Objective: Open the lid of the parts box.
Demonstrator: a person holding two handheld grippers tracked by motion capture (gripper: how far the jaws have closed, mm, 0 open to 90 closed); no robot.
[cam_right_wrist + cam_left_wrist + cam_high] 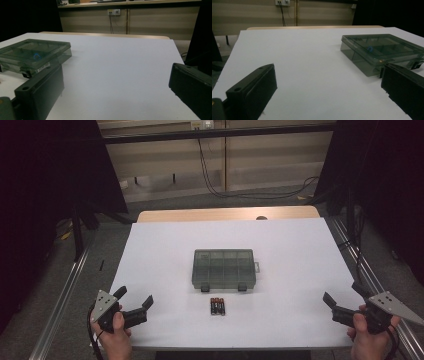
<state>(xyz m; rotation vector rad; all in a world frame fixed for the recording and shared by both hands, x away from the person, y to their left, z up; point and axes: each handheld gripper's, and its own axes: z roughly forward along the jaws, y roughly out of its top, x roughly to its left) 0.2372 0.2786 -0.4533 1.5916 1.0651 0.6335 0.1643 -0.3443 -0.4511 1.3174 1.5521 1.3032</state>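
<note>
**Both grippers wait wide open at the near table edge, box and batteries untouched**

High view: a closed, smoky-clear compartment box (224,268) sits mid-table on a white sheet (165,245). Three batteries (217,306) lie side by side just in front of it, close to its two front latches. The left gripper (134,301) and the right gripper (341,292) hover at the near corners, well apart from everything, jaws spread wide and holding nothing. Open sheet lies all around the box, so either hand has free room to approach. The risk is likely the batteries: round and packed together, they could roll or scatter if a jaw nudges one, and the near edge of the table is not far behind them.

Left gripper view: the box (382,51) lies ahead to the right, lid shut, bare sheet between the parted jaws.

Right gripper view: the box (35,55) lies ahead to the left. The sheet's right edge is close; a wide swing there could leave the table.
</note>
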